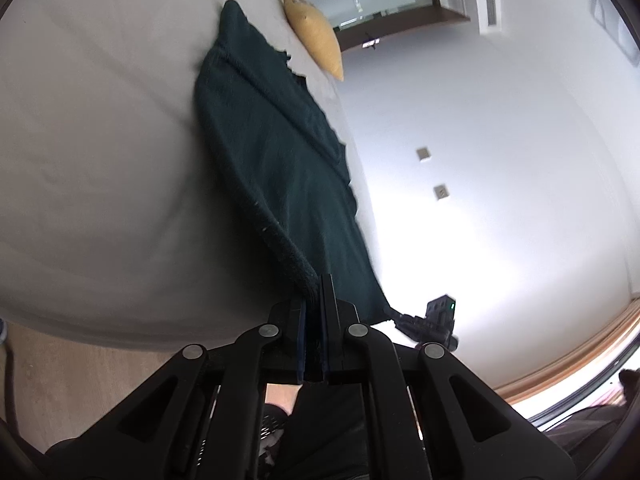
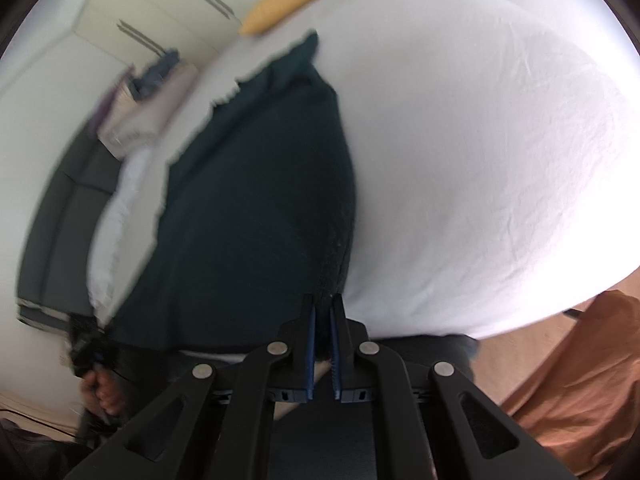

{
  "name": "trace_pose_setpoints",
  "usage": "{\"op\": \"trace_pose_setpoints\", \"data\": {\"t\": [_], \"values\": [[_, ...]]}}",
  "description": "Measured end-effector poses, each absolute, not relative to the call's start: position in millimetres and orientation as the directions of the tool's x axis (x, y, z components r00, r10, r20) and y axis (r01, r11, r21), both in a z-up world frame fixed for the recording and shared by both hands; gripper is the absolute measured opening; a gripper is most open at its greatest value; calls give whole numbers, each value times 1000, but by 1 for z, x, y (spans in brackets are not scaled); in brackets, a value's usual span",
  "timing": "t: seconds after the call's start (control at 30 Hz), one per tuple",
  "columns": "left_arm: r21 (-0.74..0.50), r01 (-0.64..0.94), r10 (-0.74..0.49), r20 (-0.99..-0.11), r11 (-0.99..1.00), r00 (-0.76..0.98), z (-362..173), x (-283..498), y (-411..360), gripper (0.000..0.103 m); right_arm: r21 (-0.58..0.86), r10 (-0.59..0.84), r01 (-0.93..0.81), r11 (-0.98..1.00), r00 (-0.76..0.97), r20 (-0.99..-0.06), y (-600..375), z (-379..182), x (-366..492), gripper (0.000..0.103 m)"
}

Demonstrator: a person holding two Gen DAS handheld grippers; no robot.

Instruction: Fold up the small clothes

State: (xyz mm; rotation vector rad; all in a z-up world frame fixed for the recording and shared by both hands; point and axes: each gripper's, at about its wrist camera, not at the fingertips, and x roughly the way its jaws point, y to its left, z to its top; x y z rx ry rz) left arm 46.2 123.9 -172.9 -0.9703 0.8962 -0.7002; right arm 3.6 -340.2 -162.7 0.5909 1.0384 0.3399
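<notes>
Left hand-held gripper (image 1: 316,284): jaws drawn narrow, pinching a thick rolled edge of the dark green garment (image 1: 280,152). From the grip the garment runs forward, spread over the white bed (image 1: 100,140). A yellow cushion (image 1: 312,28) sits on the bed beyond the garment's far end. To the right of the grip, the other gripper unit shows at the garment's near corner. Risk, as judged: the bulky hem could slide out of a narrow pinch if the two ends are pulled unevenly.

Right hand-held gripper (image 2: 323,300): jaws nearly together, holding the garment's near hem. The cloth extends ahead and to the left, blurred. An orange cloth (image 2: 580,380) lies low to the right, clear of the work. Clutter lies far left, too blurred to identify. Nothing obstructs the bed ahead.
</notes>
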Motion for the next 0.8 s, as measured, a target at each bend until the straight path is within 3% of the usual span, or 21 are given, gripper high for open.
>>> {"op": "trace_pose_setpoints", "data": {"t": [0.33,0.8], "values": [[-939,130,-818,-204,320,537,-139,62,152,4,748,600,-43,662,629,-495,-348,-119,26,7],[-951,127,-795,-156,281,587,-109,150,163,4,789,583,-12,614,681,-443,-327,-91,130,7]]}}
